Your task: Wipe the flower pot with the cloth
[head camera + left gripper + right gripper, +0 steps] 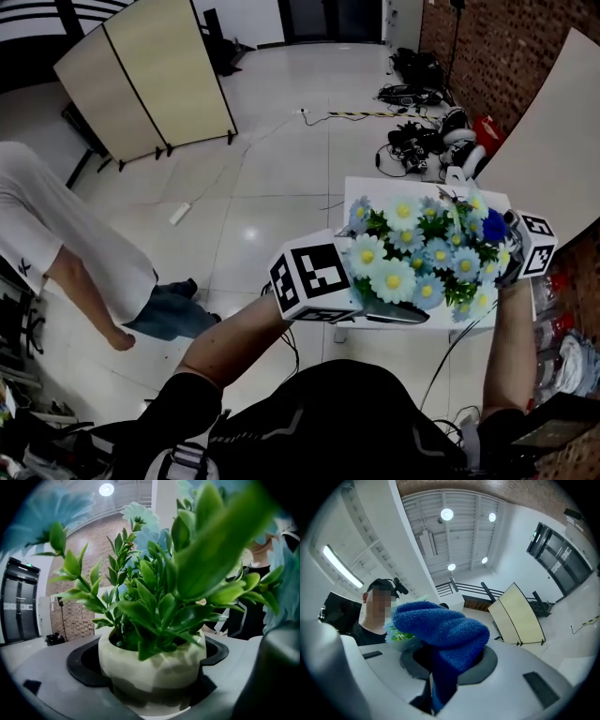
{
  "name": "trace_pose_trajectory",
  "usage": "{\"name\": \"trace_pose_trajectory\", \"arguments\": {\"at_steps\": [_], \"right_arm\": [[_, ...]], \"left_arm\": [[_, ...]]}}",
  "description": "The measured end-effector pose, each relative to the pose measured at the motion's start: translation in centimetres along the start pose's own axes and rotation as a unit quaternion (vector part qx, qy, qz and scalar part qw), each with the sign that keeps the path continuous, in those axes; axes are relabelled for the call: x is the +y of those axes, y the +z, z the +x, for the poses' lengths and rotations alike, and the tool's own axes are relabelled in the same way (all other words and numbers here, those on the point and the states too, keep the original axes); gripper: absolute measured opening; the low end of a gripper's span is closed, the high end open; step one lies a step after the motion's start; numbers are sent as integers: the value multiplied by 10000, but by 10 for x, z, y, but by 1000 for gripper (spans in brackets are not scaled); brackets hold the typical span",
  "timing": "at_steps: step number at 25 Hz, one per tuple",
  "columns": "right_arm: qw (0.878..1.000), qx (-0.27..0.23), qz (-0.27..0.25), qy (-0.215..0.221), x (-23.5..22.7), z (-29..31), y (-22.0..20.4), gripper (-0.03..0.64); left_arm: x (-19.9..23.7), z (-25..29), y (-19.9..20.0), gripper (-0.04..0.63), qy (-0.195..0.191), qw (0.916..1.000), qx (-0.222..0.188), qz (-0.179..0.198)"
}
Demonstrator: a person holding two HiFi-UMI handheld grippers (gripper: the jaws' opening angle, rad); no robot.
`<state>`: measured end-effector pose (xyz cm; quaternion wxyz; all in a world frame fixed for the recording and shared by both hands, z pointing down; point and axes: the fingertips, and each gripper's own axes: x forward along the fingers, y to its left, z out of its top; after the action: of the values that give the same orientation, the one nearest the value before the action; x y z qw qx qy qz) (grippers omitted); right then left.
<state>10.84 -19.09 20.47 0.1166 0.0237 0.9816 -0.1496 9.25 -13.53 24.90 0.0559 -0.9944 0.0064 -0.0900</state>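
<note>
Flower pot [154,660], pale, leafy, topped with blue-and-white flowers [417,258] — clamped round its body by the left gripper [151,693] over the white table [361,187], apparently steadied for wiping; right gripper [445,667] pinches the bunched blue cloth [440,627] beside the blooms — seemingly ready to rub.

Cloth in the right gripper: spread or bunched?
Bunched: the blue cloth bulges as a rolled wad from the right gripper, one end hanging down.
</note>
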Motion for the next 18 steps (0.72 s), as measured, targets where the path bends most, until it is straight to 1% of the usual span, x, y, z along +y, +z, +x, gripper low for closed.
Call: {"name": "trace_pose_trajectory", "arguments": {"at_steps": [4,9,11,12,13,15,18], "right_arm": [[9996,-28,-196,-226,20,-15,-7,89],[9971,-151,-518,-533,34,-5,-4,89],[9936,-220,-799,-767,39,-5,-2,89],[9900,-293,-959,-992,40,-8,1,89],[9845,-369,-1126,-1296,39,-11,3,89],[9666,-427,-1460,-2064,31,-18,3,89],[9300,-71,-1975,-3100,24,-18,-19,89]], "left_arm": [[8,0,-3,560,178,9994,-54,-305],[39,-12,-1,560,497,9974,-62,-516],[53,-14,0,560,740,9950,-64,-666],[60,-14,2,560,871,9934,-72,-739],[66,-13,4,560,990,9918,-81,-802],[75,-14,8,560,1143,9894,-105,-890],[76,-18,13,560,1218,9887,-136,-868]]}}
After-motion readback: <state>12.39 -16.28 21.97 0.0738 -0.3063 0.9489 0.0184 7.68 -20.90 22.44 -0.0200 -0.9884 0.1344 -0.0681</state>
